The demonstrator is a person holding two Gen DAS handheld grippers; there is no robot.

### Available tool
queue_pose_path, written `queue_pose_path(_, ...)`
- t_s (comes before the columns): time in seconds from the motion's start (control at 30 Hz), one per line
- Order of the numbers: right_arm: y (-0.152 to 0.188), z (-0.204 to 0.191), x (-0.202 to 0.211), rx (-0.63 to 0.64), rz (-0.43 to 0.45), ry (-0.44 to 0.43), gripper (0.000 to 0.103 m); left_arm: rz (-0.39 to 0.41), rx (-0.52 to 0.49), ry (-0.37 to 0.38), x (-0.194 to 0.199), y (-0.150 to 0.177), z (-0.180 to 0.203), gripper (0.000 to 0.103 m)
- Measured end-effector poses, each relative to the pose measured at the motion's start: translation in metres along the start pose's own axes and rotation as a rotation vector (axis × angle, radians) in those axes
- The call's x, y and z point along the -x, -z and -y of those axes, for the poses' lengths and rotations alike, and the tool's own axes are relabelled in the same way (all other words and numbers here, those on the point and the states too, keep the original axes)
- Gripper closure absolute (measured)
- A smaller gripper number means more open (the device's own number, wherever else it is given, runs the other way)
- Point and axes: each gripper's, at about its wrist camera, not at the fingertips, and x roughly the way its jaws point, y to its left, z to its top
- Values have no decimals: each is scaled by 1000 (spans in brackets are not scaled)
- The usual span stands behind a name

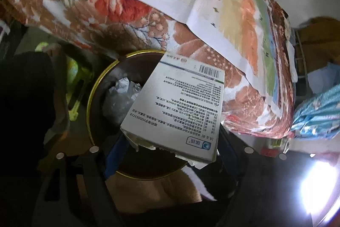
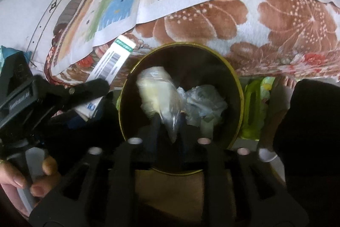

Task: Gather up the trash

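Presently both pieces of trash are held over the round bin [image 2: 240,86], and neither has yet been dropped. In the left wrist view, a white medicine box [image 1: 176,110] is seen between the fingers of the left gripper [image 1: 167,154]. The fingers are spread very wide, but whether the box is still clamped cannot be told. Its near end lies over the bin's mouth at the centre, while its far end reaches past the gold rim toward the upper right, over the floral bedspread [image 1: 127,20]. If let go like this, the box could be caught on the rim and tipped out between bin and bed.

In the right wrist view, a clear plastic bag [image 2: 157,90] is seen at the centre with its neck between the partly parted jaws of the right gripper [image 2: 170,129]. Whether it is pinched cannot be told. The film might be snagged on a finger and dragged back out. The two grippers are crowded together, so the bin could be knocked.
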Motion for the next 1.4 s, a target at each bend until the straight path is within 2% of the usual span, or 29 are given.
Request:
queue_pose_path(0.07,0,-2,-1,5,1,3,64,14,10,25,-1,-1,0,11)
queue_pose_path(0.13,-1,-2,0,7,4,2,62,65,-29,12,6,-4,6,11)
queue_pose_path(0.3,0,-5,6,32,20,14,61,104,-64,1,20,-5,11,11)
queue_pose_path(0.47,-2,-11,28,92,84,37,60,165,-148,-16,43,-2,18,11)
queue_pose_path(0.57,-2,-19,52,172,160,87,59,206,-272,-51,58,8,32,11)
queue_pose_path(0.67,4,-27,72,243,225,114,49,341,-502,-166,79,34,57,9)
queue_pose_path(0.7,8,-28,78,259,245,124,49,393,-579,-191,88,46,63,7)
queue_pose_path(0.77,17,-29,91,277,289,137,48,448,-661,-197,98,63,66,6)
queue_pose_path(0.9,39,-29,113,294,360,134,34,434,-712,-183,103,86,58,6)
queue_pose_path(0.93,46,-31,118,313,378,136,32,432,-727,-191,102,91,55,6)
queue_pose_path(1.07,68,-40,133,379,451,158,13,443,-833,-242,103,118,50,6)
queue_pose_path(1.1,71,-42,133,394,455,155,9,449,-840,-223,106,122,50,6)
queue_pose_path(1.2,83,-47,136,440,477,139,9,489,-822,-162,119,131,40,6)
queue_pose_path(1.3,89,-48,139,451,495,121,9,498,-725,-122,127,123,26,6)
queue_pose_path(1.33,90,-48,140,450,502,117,9,496,-702,-125,127,120,24,6)
queue_pose_path(1.4,90,-49,141,449,506,117,9,494,-676,-185,123,118,22,6)
